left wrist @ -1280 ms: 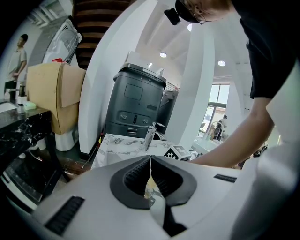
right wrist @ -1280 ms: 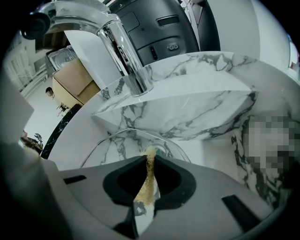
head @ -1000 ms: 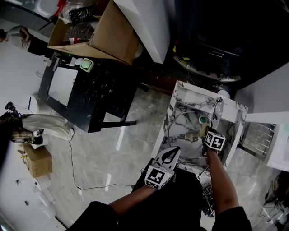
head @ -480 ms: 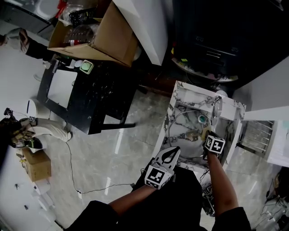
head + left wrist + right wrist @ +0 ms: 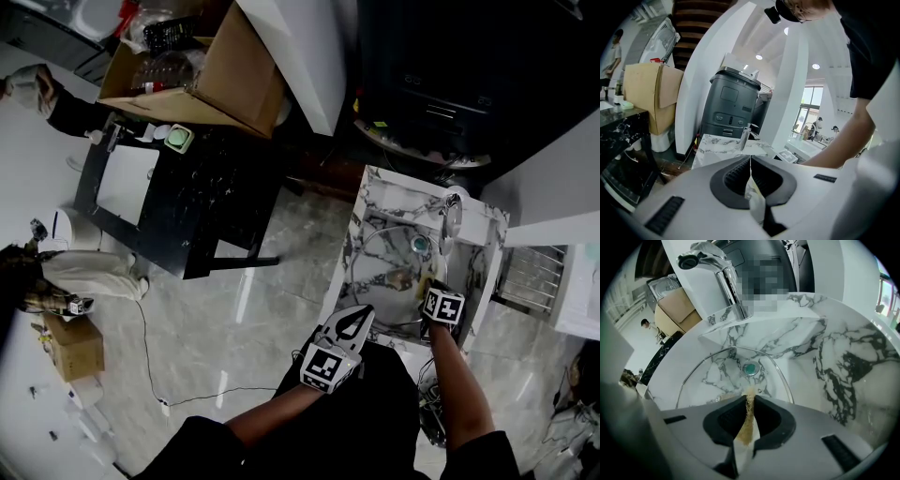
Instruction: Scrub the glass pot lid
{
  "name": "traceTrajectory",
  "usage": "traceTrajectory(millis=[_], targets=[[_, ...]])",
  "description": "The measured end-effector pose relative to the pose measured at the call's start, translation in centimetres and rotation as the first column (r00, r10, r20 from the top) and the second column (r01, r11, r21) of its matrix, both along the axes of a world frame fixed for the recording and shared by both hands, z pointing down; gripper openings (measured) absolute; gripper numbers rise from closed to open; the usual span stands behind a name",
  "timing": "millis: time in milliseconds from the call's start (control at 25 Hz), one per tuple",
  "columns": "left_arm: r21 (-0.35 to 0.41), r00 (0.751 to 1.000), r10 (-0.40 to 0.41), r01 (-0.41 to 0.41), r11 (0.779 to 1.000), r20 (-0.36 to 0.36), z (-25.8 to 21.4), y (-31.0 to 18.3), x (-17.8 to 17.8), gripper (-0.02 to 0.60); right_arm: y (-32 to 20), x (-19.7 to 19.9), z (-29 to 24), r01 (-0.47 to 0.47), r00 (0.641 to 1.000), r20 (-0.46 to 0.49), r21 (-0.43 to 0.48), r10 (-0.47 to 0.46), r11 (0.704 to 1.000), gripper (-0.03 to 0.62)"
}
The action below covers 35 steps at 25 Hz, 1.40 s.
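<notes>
The glass pot lid [image 5: 719, 376] lies flat in the marble sink basin, its metal rim circling the drain [image 5: 750, 368]. In the head view the lid [image 5: 380, 281] shows faintly, with a tan patch on it. My right gripper [image 5: 749, 399] is low over the lid's near edge, shut on a thin brown scrub pad [image 5: 746, 420] that pokes out past the tips. From above, the right gripper [image 5: 433, 284] reaches into the basin. My left gripper [image 5: 354, 322] hangs off the sink's front left edge. It is shut [image 5: 750, 158] with nothing in it and points level toward the faucet.
A chrome faucet [image 5: 726, 282] stands behind the basin on the marble counter [image 5: 370, 202]. A black table [image 5: 187, 187] with a cardboard box [image 5: 202, 66] stands to the left across the floor. A person [image 5: 66, 272] is at the far left.
My right gripper has drawn back a little toward the sink's near edge. The left gripper has stayed put. The person at the far left has shifted.
</notes>
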<state>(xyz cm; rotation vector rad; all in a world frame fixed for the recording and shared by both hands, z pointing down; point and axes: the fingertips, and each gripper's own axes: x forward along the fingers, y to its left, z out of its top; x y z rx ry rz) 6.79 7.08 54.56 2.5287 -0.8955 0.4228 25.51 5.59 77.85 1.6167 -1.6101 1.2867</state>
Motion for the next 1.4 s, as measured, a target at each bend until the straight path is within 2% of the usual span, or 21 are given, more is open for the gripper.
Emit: traceTrajectory(millis=[520,880,1200,1400], targets=[[0.007,1.000,-0.022,0.022,1.000,-0.019,-0.3,0.1,-1.7,0.017,1.6,-2.6,0.1,0.063,0.998,0.001,-0.037,-0.063,0.997,0.058],[-0.008,0.998,-0.048,0.047,0.999,-0.030,0.2,-0.1,-3.1,0.017,1.3,-5.0,0.3,0.140,0.990,-0.003,-0.074,-0.141,0.987,0.058],[-0.009,0.997,-0.065,0.065,0.998,-0.038,0.1,-0.7,-4.2,0.017,1.0,-6.9,0.4,0.138,0.990,0.033,-0.093,-0.136,0.986,0.058],[-0.016,0.996,-0.080,0.079,0.997,-0.047,0.2,-1.0,-5.2,0.017,1.0,-8.1,0.4,0.170,0.985,0.029,-0.118,-0.168,0.978,0.058]])
